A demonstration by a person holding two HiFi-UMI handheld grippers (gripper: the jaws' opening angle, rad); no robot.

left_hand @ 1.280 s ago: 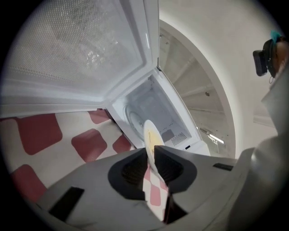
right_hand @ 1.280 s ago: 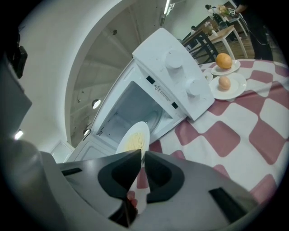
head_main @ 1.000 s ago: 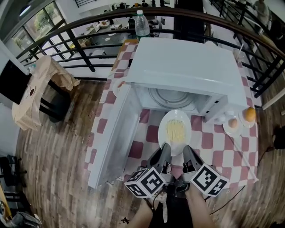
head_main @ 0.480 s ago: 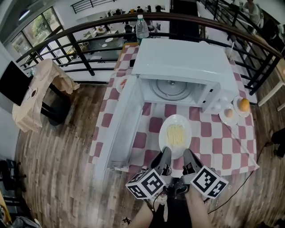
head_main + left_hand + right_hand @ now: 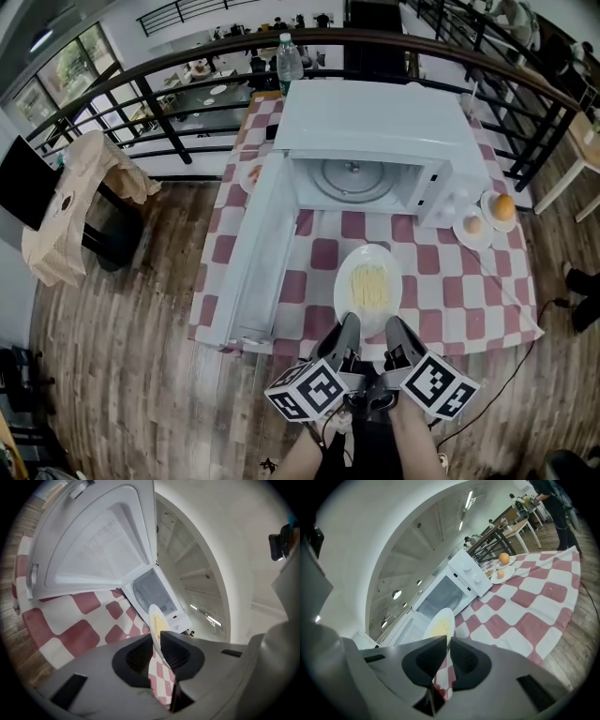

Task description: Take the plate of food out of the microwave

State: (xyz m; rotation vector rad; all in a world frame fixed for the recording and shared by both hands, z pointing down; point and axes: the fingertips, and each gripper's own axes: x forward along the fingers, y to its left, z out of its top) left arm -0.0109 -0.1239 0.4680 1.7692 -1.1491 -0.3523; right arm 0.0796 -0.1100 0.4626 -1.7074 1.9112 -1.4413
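Plate (image 5: 342,289) with yellow food (image 5: 369,284) is low in the middle of the head view, out in front of the open microwave (image 5: 375,122), over the red and white cloth (image 5: 323,253). The left gripper (image 5: 348,326) and right gripper (image 5: 394,330) each pinch its near edge. It looks hard, smooth and easy to break, so it could slip. The rim is the place to hold; keep it flat.

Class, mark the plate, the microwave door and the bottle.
plate (image 5: 341,289): head view, left rim.
microwave door (image 5: 251,253): head view, inner face.
bottle (image 5: 288,61): head view, body.
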